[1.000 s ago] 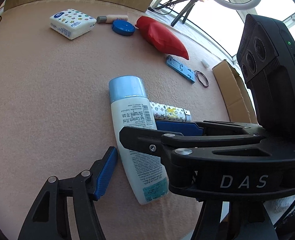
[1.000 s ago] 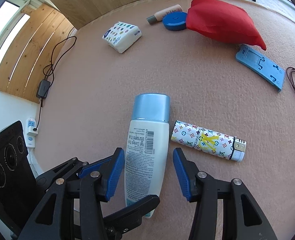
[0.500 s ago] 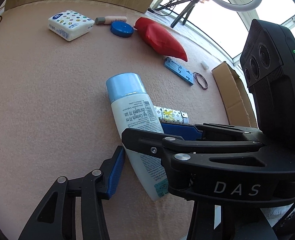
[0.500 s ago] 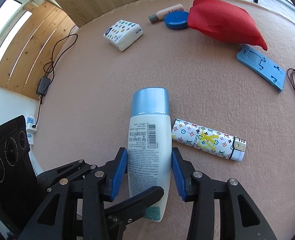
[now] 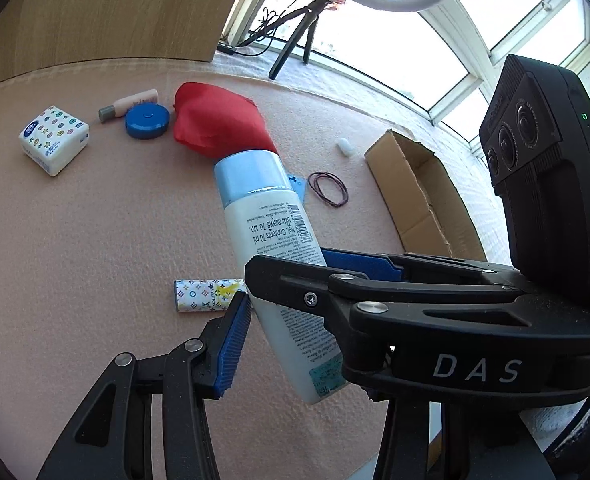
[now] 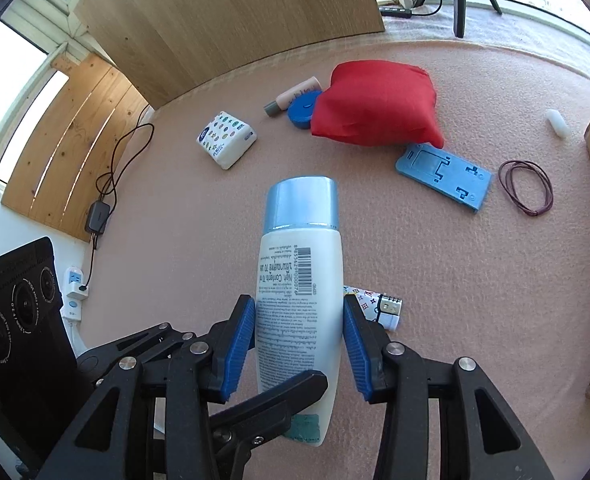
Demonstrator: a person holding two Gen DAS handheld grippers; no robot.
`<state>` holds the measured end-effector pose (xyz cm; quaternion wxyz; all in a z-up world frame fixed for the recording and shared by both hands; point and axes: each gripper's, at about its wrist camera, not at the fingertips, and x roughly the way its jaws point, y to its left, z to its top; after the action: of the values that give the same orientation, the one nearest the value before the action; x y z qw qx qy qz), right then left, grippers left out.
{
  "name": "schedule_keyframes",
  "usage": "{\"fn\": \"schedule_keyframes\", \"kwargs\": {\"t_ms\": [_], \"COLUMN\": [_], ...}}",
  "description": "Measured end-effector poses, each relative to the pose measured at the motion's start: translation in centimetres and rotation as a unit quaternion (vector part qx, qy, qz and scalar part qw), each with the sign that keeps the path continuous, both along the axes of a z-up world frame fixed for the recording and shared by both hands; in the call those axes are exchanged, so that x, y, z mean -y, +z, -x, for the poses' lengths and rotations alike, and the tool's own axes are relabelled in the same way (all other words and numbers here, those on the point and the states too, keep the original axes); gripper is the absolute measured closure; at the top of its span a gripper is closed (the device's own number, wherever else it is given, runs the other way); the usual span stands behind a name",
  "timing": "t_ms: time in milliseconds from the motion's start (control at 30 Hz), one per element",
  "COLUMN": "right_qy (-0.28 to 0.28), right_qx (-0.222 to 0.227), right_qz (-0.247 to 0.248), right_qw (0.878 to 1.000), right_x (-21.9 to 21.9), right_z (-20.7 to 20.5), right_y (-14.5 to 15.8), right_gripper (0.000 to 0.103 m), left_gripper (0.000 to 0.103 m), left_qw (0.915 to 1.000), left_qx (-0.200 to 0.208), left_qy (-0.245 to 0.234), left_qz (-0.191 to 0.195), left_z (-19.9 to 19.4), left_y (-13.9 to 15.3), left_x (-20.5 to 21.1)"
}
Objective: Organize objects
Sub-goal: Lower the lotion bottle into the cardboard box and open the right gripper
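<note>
We have the white bottle [image 6: 299,312] with the pale blue cap pinched in both claws at once, lifted clear of the pink table [image 6: 175,240]. The right claw [image 6: 299,336] presses its blue pads on the bottle's two sides; the left claw [image 5: 315,300] grips the lower body crosswise, its jaws having just closed in on it.

Only the left wrist view lets us see the open cardboard box [image 5: 419,196] beyond the claw to the right; what we see of its inside looks bare. The right wrist view catches just its edge, but shows the blue phone stand [image 6: 443,176] whole, ahead and right of the claw, next to the loop of dark bands [image 6: 527,192].

The patterned lighter [image 5: 207,296] lies on the table beneath the bottle.
</note>
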<state>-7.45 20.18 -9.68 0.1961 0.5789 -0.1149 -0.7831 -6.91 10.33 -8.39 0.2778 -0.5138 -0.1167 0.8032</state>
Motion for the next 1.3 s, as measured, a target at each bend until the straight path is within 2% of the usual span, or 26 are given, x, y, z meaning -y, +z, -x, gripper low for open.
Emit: {"fn": "schedule_keyframes", "kwargs": {"t_ms": [367, 733, 933, 1167, 1300], "right_qy": [-0.084, -0.159, -0.183, -0.199, -0.204], "right_qx": [-0.041, -0.054, -0.056, -0.05, -0.052], "right_qz": [-0.005, -0.016, -0.02, -0.02, -0.029], "right_qw": [0.996, 0.986, 0.981, 0.979, 0.977], "right_x": [-10.4, -21.0, -24.8, -27.3, -28.0], "right_z": [-0.1, -1.1, -1.6, -1.8, -2.0], "right_y": [3.6, 4.6, 4.5, 3.7, 3.6], "right_gripper": [0.062, 0.062, 0.062, 0.062, 0.062], "left_gripper": [0.053, 0.053, 0.053, 0.052, 0.043], "left_qw": [0.9966, 0.9899, 0.9877, 0.9855, 0.9839], "left_qx": [-0.027, -0.034, -0.031, -0.032, -0.039], "left_qy": [-0.077, -0.135, -0.151, -0.166, -0.174], "left_qz": [-0.017, -0.024, -0.024, -0.014, -0.004], "left_z": [1.0, 1.1, 1.1, 0.4, 0.2], "left_y": [2.4, 2.6, 2.2, 1.8, 1.9], "left_x": [-11.1, -21.5, -24.9, -26.8, -26.9]}}
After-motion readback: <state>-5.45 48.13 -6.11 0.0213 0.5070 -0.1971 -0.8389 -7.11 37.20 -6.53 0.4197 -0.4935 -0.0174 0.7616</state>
